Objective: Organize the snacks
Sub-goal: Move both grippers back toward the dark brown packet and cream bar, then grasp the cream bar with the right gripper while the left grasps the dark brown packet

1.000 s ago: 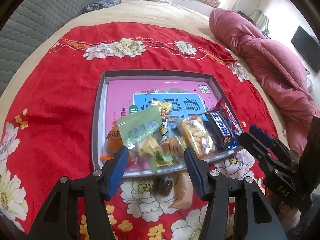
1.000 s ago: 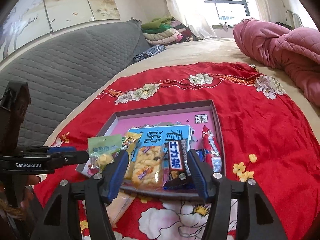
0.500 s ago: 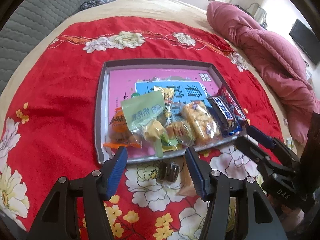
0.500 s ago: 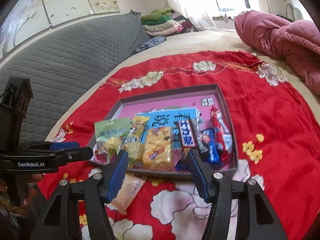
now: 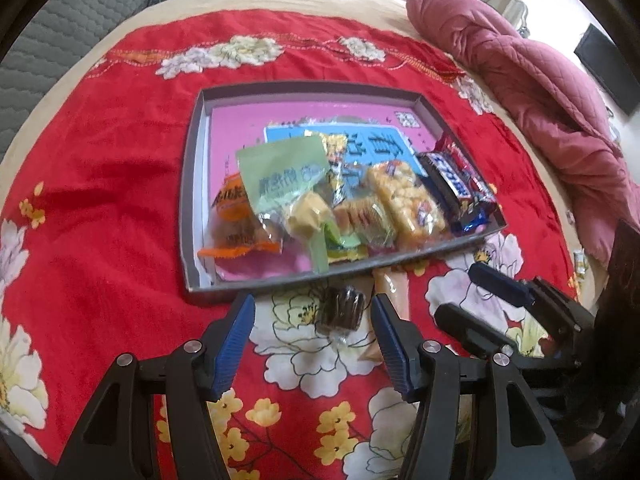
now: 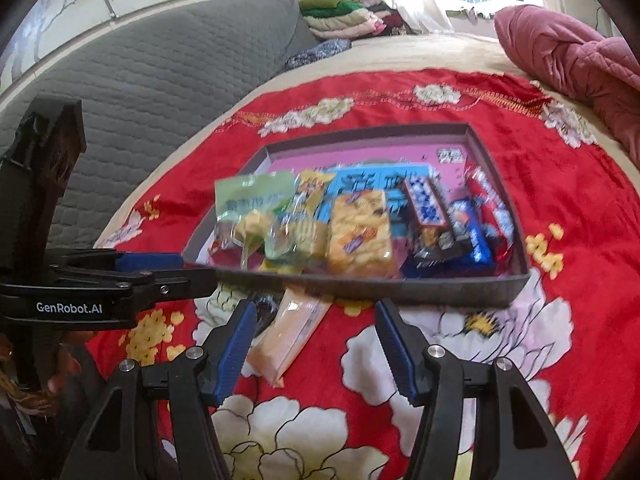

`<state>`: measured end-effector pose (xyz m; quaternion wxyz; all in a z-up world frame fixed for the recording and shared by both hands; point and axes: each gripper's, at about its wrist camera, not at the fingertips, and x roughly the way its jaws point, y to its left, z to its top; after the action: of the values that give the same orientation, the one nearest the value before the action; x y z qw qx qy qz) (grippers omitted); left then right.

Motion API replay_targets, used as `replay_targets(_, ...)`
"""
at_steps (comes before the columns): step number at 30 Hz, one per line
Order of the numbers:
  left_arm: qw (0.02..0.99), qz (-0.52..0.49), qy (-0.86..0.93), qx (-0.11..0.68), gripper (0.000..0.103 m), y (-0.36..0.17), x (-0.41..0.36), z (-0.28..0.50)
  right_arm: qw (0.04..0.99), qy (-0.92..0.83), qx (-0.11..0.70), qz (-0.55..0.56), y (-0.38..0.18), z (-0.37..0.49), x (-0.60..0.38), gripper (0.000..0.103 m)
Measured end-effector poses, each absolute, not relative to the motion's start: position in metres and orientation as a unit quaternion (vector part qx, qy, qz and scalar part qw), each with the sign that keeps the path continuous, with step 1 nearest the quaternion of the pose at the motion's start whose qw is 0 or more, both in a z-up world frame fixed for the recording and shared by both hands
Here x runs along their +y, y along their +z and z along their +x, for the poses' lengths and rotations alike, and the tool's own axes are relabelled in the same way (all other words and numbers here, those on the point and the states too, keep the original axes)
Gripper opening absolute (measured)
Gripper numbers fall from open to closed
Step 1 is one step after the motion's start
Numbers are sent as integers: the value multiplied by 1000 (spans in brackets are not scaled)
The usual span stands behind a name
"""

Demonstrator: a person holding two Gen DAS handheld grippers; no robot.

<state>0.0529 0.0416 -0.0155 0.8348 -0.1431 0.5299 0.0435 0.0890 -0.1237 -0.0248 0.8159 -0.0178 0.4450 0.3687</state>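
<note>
A: What is seen on the red floral cloth (image 5: 100, 184)?

B: A shallow grey tray (image 5: 192, 184) is laid on it, and most of the snacks are packed into its near half. An orange packet (image 5: 236, 220) is placed at the left, partly covered by a green pouch (image 5: 284, 176). A yellow rice-cracker bar (image 5: 404, 196) is set in the middle, with a dark chocolate bar (image 5: 444, 180) beside it and a red wrapper (image 6: 490, 204) against the right wall.

A: Is anything left outside the tray?

B: Two items are. A small dark wrapped snack (image 5: 342, 308) is found on the cloth just in front of the tray's near wall, and a long pale packet (image 6: 290, 332) lies just beside it, angled away from the tray.

A: How are the claws held?

B: The left gripper (image 5: 312, 344) is spread wide with nothing between its blue pads, and the dark snack is framed in the gap ahead of them without being touched. The right gripper (image 6: 312, 344) is likewise spread and empty; the pale packet is seen close to its left finger, but contact cannot be told.

A: What stands in the way?

B: The tray's near wall is raised between both claws and the packed snacks. Each gripper is also seen at the edge of the other's view, close alongside.

A: And around the cloth?

B: A pink quilt (image 5: 540, 92) is bunched at the right, a grey quilted headboard (image 6: 160, 80) is seen at the left, and folded clothes (image 6: 340, 16) are stacked beyond.
</note>
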Motion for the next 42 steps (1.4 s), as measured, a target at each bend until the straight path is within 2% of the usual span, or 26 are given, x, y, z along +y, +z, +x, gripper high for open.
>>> replay_targets(12,820,-163,44,547,62,-35,50,51,793,351,498,-9,-58,90,-104,61)
replay_targets(25,813,-170,34,555,62,-44,47,56,797,350,492,-30,-68,88,-83,60)
replay_targets(32,810,-167,24,561,62,-48,39,60,804,341,478,-91,-67,81,-78,45)
replay_targets(36,806,-170,17,566,62,-53,36,64,801,342,485,-84,-67,84,-86,37)
replay_targets(42,806,-166,8,568,62,-62,28,70,800,335,492,-79,-64,88,-98,31)
